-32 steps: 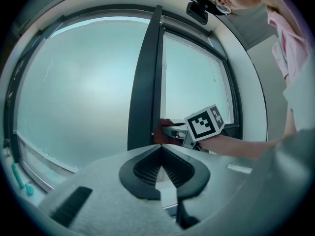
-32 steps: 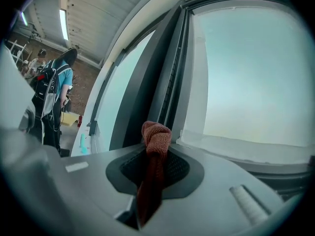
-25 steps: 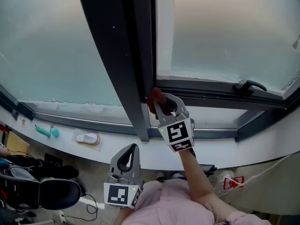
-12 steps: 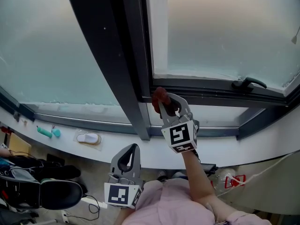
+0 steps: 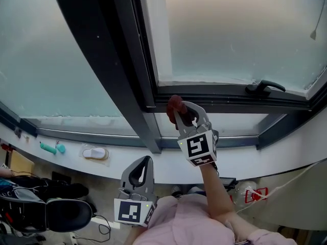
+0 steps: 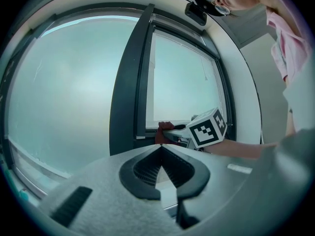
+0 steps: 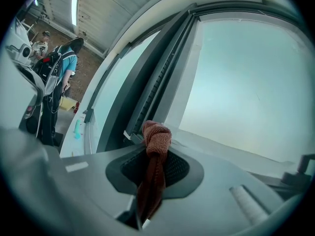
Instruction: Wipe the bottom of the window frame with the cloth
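Here the cloth, a rust-red knit bunched into a knot, looks light, soft and limp. It should mould to the frame's ledges under gentle pressure, and the best hold is just behind the knot, as now. The right gripper pinches it there, with the knot poking past the tips and the tail hanging back between the jaws. The knot sits at the left end of the bottom rail, just beside the dark mullion; whether it actually touches the rail I cannot tell. A handle lies farther right along the rail. The left gripper hangs low, well apart, its jaws pressed together on nothing.
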`<state>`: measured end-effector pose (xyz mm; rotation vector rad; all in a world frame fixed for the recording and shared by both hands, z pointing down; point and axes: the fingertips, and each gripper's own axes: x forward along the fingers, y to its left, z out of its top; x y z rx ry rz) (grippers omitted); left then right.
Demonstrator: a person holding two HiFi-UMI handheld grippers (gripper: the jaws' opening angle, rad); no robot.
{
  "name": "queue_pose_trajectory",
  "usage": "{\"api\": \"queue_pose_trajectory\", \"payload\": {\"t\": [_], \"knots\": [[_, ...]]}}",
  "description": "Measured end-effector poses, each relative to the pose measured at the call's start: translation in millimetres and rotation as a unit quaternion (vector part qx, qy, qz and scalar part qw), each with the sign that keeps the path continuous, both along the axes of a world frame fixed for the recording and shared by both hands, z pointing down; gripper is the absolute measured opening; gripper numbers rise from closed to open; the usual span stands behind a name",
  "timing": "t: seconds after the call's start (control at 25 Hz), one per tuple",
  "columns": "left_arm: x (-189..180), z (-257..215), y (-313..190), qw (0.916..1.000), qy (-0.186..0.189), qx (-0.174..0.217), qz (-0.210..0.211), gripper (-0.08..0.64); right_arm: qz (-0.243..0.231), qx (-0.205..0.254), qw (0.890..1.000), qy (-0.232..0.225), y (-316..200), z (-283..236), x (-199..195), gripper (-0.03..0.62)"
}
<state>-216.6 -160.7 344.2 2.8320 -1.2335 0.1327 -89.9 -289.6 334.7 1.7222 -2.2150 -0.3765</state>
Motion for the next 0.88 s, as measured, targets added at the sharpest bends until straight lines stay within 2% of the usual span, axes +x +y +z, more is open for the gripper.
{"api": "queue_pose_trajectory", "payload": {"t": [0.72, 0.88], "knots": [[12, -3, 14, 1.0000, -0.001, 0.004, 0.008, -0.005, 0.032, 0.001, 0.999, -0.028, 18, 1, 44, 0.063], [11, -3, 13, 1.0000, 0.000, 0.004, 0.006, -0.005, 0.041, 0.005, 0.998, -0.048, 23, 1, 60, 0.063]]}}
